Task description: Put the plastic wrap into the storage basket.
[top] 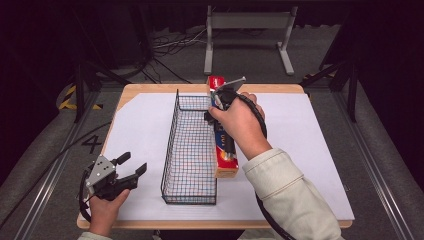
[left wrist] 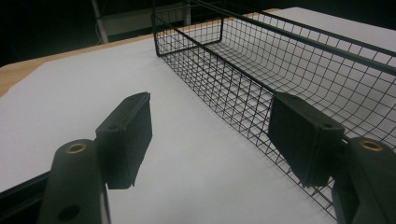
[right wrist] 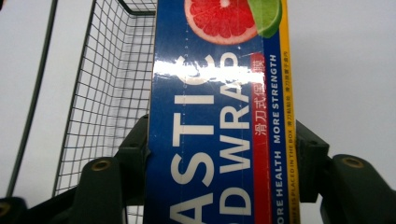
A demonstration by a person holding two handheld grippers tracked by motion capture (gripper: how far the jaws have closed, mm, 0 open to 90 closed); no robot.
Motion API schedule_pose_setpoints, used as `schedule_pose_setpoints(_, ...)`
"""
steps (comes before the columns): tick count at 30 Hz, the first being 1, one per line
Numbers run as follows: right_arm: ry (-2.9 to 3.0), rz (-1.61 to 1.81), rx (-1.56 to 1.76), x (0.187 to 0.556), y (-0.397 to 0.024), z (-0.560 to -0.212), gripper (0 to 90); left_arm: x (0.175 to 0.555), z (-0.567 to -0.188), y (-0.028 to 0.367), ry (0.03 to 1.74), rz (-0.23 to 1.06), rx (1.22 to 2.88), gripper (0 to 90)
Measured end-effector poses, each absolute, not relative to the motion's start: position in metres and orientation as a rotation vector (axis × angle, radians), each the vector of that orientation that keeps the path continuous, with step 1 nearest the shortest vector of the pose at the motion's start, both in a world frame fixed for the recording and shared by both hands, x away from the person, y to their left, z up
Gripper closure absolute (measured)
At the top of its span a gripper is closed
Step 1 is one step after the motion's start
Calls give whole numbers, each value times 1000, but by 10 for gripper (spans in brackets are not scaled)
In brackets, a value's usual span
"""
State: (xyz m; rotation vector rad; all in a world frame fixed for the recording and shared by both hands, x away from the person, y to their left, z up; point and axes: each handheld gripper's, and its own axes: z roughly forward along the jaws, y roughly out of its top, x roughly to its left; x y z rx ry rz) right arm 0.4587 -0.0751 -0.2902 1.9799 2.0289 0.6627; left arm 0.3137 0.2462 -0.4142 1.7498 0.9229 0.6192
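A long blue plastic wrap box (top: 226,162) with red ends lies along the right side of a black wire basket (top: 176,120). My right gripper (top: 225,139) is shut on the box about midway along it, under the person's hand. In the right gripper view the box (right wrist: 210,116) fills the gap between the jaws, both pads press on its sides, and the basket (right wrist: 107,93) is at the left. My left gripper (top: 134,164) rests open at the table's front left, apart from the basket. Its jaws (left wrist: 210,135) hold nothing and point along the basket's (left wrist: 261,60) near wall.
A white sheet (top: 310,145) covers most of the wooden table (top: 150,89). The basket holds nothing. A grey metal stand (top: 247,22) is on the floor beyond the table's far edge, with cables beside it.
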Motion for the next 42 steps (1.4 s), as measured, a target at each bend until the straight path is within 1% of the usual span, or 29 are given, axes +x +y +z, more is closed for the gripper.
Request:
schedule_pose_setpoints(9, 2007, 682, 2059, 460, -59, -300, 396, 314, -414, 246, 920, 620, 1751, 309)
schedule_pose_setpoints(19, 2010, 685, 2049, 459, -43, -311, 396, 314, -414, 246, 921, 619, 1749, 309)
schedule_pose_setpoints(42, 1995, 647, 2048, 457, -29, -345, 395, 313, -414, 246, 921, 624, 1749, 309)
